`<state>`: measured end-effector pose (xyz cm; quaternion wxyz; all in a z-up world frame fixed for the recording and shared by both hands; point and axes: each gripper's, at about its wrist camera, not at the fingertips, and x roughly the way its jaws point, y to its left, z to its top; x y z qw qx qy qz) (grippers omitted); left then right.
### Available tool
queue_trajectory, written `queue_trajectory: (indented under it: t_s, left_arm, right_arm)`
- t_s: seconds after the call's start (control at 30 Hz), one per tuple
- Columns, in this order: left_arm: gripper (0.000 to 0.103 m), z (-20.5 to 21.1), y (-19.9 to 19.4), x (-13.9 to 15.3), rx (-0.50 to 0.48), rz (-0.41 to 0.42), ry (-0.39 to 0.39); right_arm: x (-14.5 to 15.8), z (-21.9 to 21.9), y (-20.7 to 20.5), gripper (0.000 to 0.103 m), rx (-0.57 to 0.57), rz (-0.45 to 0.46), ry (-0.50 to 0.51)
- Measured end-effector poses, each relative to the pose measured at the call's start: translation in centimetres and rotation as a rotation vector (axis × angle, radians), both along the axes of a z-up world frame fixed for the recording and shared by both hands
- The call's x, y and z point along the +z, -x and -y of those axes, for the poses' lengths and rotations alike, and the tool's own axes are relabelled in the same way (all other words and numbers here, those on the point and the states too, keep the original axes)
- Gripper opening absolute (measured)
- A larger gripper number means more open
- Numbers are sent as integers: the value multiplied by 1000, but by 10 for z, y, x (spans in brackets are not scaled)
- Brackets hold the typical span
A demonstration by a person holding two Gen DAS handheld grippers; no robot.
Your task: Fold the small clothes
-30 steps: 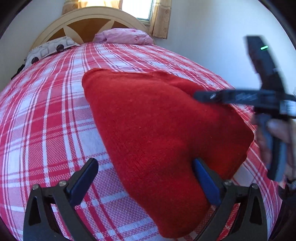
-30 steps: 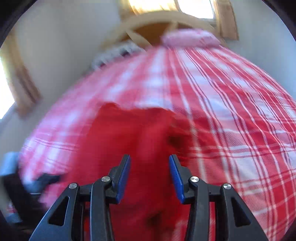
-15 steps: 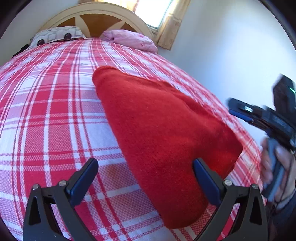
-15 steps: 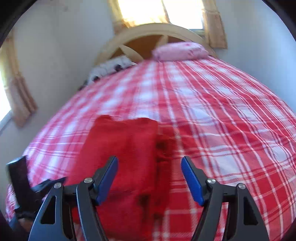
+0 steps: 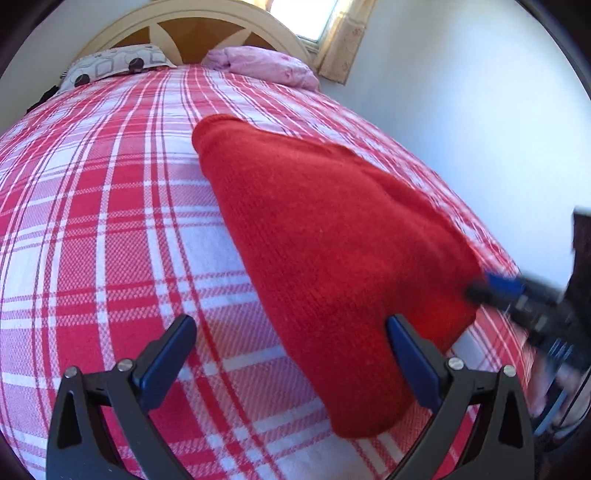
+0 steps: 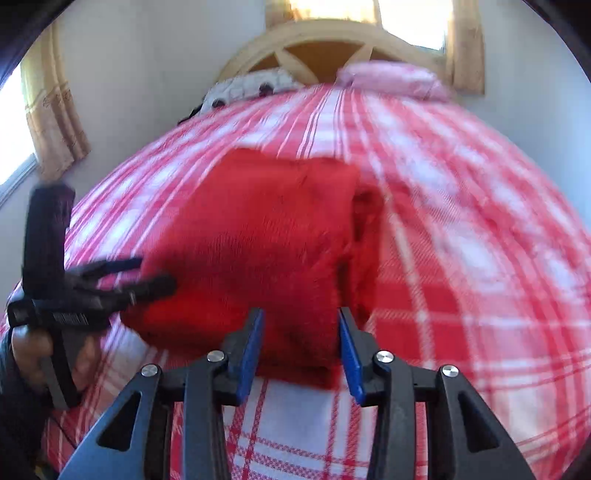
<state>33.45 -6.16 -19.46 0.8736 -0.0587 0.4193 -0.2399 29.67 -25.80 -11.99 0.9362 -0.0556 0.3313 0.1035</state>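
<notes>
A folded red knit garment lies on the red-and-white plaid bed. My left gripper stands open at its near end, the right finger resting by the cloth's edge. The right gripper shows blurred at the garment's right corner. In the right wrist view the garment reaches down between the blue pads of my right gripper. Its jaws are closing around that near edge, and I see no pinch on the cloth. The left gripper, held by a hand, points at the garment's left side.
A pink pillow and a patterned pillow lie against the cream headboard at the far end. A white wall runs close along the bed's right side. Curtained windows sit behind the headboard and at the left.
The right gripper drew back from over the garment to its near right corner, with its jaws spreading and then narrowing. The left gripper stayed open in place.
</notes>
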Motion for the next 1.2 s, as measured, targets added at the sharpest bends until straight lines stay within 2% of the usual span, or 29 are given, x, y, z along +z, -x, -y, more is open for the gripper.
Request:
queue_trajectory:
  t_s: [0.1,0.2,0.27,0.33,0.37,0.43,0.53,0.6,0.67,0.77,0.83,0.93,1.07,1.2]
  left_arm:
    - [103,-3,6,-1,-47,-6,-27]
    - [103,-5,7,-3,-53,-11,-23]
    - [103,-5,10,-3,-55,-11,-20]
    - [103,-7,11,-2,-58,-13,-5]
    - [103,-10,10,0,-64,-14,14]
    - [103,-22,12,7,-25,6,57]
    - [103,-44,13,14,47,34,113]
    - [103,-58,11,15,139,56,111]
    - [103,-66,6,11,200,40,108]
    - [103,-69,0,3,255,-2,92]
    - [103,-70,-3,2,254,-12,94]
    - [103,-69,-2,1,253,-11,82]
    - [103,-62,-4,0,243,-9,49]
    - [103,-58,-5,1,243,-9,12]
  right_arm:
    - [25,-13,6,41,38,90,6]
    - [31,-30,1,41,120,96,-18]
    - [20,-36,-14,41,137,39,-46]
    - [-13,-28,-44,41,84,-131,-63]
    - [-23,-25,-46,41,70,-178,-76]
    - [-21,-16,-43,41,79,-153,-129]
    - [-1,-24,-33,41,74,-120,-72]
    - [15,-41,-28,41,101,-50,-16]
    - [22,-56,-31,41,139,-17,-9]
    - [7,-88,-49,41,166,-51,49]
    - [-20,-103,-62,41,172,-82,116]
    - [-24,-106,-52,41,168,-33,145]
    - [-6,-94,-48,41,182,-61,79]
    - [13,-80,-59,43,121,2,46]
